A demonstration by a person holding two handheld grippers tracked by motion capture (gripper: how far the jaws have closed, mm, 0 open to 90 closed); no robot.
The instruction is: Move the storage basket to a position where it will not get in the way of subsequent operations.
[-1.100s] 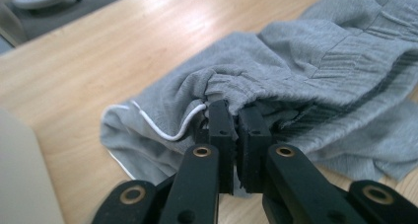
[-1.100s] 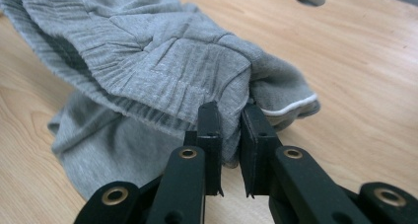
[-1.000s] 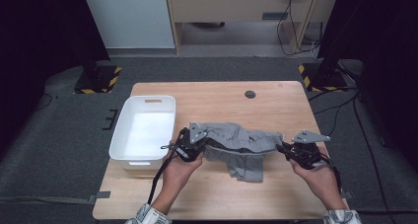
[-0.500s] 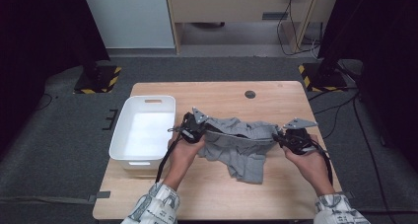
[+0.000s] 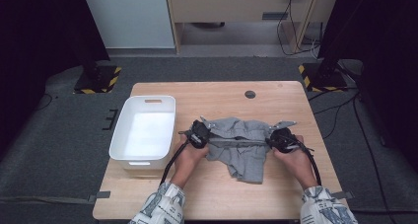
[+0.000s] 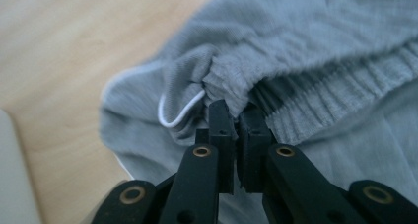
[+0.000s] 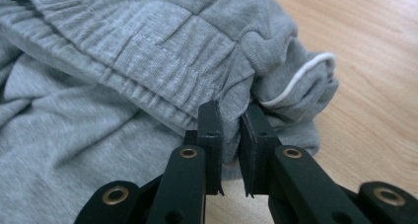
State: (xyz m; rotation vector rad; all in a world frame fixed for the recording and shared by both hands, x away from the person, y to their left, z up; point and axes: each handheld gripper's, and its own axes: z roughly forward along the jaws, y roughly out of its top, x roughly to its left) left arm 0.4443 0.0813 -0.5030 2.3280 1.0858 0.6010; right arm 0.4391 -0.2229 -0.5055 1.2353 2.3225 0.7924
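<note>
A grey pair of shorts [image 5: 239,147] with a ribbed waistband and white piping hangs stretched between my two grippers over the wooden table [image 5: 217,199]. My left gripper [image 5: 203,135] is shut on the waistband's left end [image 6: 236,93], and my right gripper [image 5: 273,137] is shut on its right end [image 7: 231,103]. The waistband runs taut between them, and the legs droop toward the table's front. A white loop of piping [image 6: 180,113] shows beside the left jaws, and a like loop [image 7: 300,81] beside the right jaws.
A white plastic bin [image 5: 145,130] stands on the table's left side, close to my left gripper. A small dark round hole cover [image 5: 250,94] sits near the far edge. Bare wood lies in front of the shorts and at the far right.
Both grippers have lifted the shorts and pulled apart, so the waistband is stretched straight. The garment has shifted slightly toward the table's far side.
</note>
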